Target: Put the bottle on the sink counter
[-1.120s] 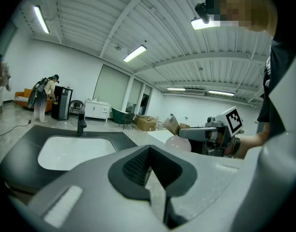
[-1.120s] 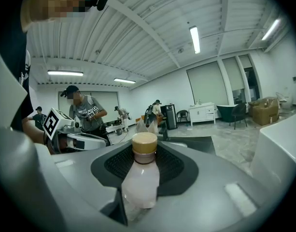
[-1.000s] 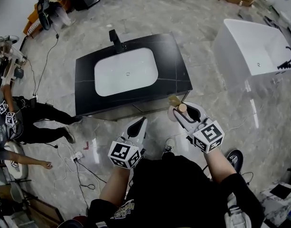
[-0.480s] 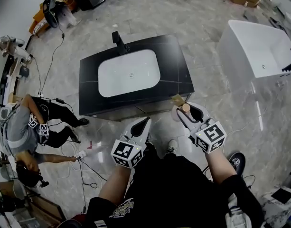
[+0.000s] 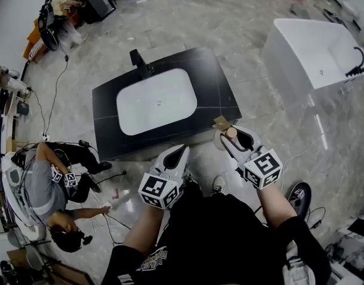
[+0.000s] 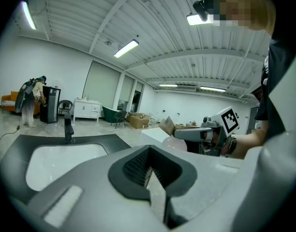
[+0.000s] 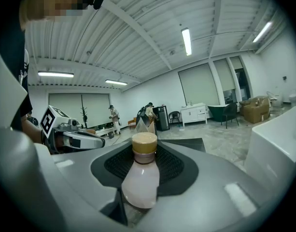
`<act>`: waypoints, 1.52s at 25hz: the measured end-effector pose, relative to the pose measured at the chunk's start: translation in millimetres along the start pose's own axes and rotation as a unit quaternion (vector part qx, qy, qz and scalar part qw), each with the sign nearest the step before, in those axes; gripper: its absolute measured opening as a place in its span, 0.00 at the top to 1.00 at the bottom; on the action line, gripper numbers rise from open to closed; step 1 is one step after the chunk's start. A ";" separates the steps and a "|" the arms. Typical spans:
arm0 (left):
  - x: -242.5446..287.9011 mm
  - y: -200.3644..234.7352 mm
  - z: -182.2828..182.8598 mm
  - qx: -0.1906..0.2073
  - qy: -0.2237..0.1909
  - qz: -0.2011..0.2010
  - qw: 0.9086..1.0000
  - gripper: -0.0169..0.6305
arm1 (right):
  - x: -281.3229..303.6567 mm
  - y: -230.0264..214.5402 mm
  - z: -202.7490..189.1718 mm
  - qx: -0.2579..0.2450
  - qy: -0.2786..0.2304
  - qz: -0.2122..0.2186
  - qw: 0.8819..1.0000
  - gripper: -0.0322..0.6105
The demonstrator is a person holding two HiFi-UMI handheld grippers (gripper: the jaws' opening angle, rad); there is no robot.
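Right now the black sink counter (image 5: pixel 224 103) lies ahead of you. Its white basin (image 5: pixel 157 101) fills the middle, so the bare dark margin on the right looks like the likeliest landing spot. Your right gripper (image 5: pixel 236 140) hangs just off the counter's near right corner, over the floor. Its jaws pinch the pale bottle (image 7: pixel 140 175) round its body with the tan cap leading away from your hand, a grip that should suit carrying it forward. Your left gripper (image 5: pixel 178 153) is pressed together on nothing and sits beside the right one, probably just kept clear. The bottle's base is buried between the pads, so I cannot tell its tilt. A tan scrap (image 5: pixel 220 123) by the cap is also unclear: a tag, or something on the counter edge.
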State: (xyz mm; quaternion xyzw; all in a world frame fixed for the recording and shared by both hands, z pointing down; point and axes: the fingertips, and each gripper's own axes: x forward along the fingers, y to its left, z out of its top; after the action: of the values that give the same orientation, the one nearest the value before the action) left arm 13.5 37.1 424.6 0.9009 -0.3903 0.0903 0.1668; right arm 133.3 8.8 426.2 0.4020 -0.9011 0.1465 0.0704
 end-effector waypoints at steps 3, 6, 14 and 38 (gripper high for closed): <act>1.1 12.9 6.2 0.004 -0.003 -0.015 1.000 0.97 | 7.8 -1.6 3.4 0.005 -0.002 -0.021 1.000 0.69; 2.7 31.5 9.9 0.008 -0.006 -0.029 1.000 0.97 | 20.8 -4.9 5.6 0.007 -0.006 -0.043 0.999 0.69; -8.0 87.6 29.1 0.006 -0.010 -0.057 0.998 0.97 | 63.4 -1.3 27.8 0.012 -0.014 -0.094 0.995 0.69; -22.4 197.0 50.1 -0.031 -0.055 -0.008 0.998 0.97 | 181.4 -19.6 77.0 -0.026 -0.005 -0.081 0.996 0.69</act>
State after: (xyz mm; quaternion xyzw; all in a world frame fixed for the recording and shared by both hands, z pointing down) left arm -144.6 -92.4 416.8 0.9019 -0.3946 0.0267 0.1738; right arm 26.2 -156.0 401.7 0.4723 -0.8694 0.1152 0.0881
